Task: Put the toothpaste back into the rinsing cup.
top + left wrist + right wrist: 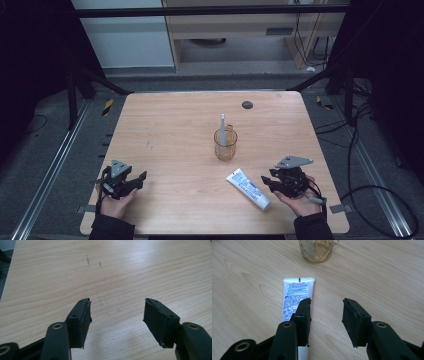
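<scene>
Toothpaste tube (pixel 297 293), a soft white plastic one printed with blue and red text, is lying flat on the counter (pixel 175 135) near its front edge, its flat crimped end pointing toward the glass and its length running under the near finger of the right gripper (pixel 325 315). In the high view the toothpaste tube (pixel 248 188) is sitting just beside the right gripper (pixel 265 181), which a hand (pixel 300 200) is holding low over the wood with its black, blocky fingers (pixel 303 315) spread apart and gripping nothing. Beyond the tube, an amber-tinted glass cup (pixel 225 144) with a gold lattice pattern is standing upright near the middle of the counter, with a slim white stick-shaped object (pixel 222 128) rising from it. Well apart on the other side, the left gripper (pixel 116 312) is hovering over bare, pale wood grain, its matte rubbery fingers (pixel 160 320) likewise released and wide. A small dark round disc (pixel 247 104) is lying near the far edge.
</scene>
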{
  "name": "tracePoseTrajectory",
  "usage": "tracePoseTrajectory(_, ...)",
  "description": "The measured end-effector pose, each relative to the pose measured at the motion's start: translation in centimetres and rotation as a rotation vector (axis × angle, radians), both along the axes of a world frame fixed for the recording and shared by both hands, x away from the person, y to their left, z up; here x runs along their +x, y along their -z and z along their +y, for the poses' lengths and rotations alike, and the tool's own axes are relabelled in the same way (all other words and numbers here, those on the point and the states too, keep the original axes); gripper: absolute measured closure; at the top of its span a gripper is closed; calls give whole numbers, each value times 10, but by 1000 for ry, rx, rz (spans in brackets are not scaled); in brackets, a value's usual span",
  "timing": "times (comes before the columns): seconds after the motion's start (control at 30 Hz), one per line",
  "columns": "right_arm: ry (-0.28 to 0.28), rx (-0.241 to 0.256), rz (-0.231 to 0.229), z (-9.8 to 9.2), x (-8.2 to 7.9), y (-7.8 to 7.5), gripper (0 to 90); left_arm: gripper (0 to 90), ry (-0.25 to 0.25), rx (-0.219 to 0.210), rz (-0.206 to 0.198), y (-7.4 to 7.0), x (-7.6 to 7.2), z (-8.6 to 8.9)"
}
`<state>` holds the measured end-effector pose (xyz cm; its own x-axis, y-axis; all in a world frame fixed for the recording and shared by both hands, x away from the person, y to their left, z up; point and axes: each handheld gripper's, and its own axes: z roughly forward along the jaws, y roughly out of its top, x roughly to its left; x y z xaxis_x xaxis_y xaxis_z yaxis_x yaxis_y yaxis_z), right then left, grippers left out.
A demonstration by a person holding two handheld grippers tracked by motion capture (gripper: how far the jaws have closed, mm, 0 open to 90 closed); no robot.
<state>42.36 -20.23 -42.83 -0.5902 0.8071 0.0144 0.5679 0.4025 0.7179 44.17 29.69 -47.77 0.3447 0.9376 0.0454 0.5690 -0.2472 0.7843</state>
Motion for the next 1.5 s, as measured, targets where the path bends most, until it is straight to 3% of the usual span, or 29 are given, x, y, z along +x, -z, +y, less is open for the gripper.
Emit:
tracePoseTrajectory(0.63, -52, -73, 54, 28, 11, 1, 520, 369, 2, 9, 18, 2, 4, -2)
tracePoseTrajectory(1.0, -81, -82, 87, 47, 16, 3, 486, 368, 14, 19, 19, 2, 4, -2)
tracePoseTrajectory(1.37, -81, -93, 141, 61, 27, 9, 412, 367, 14, 19, 21, 3, 4, -2)
tracePoseTrajectory(1.5, -77, -118, 151, 65, 31, 11, 403, 366, 15, 20, 21, 3, 4, -2)
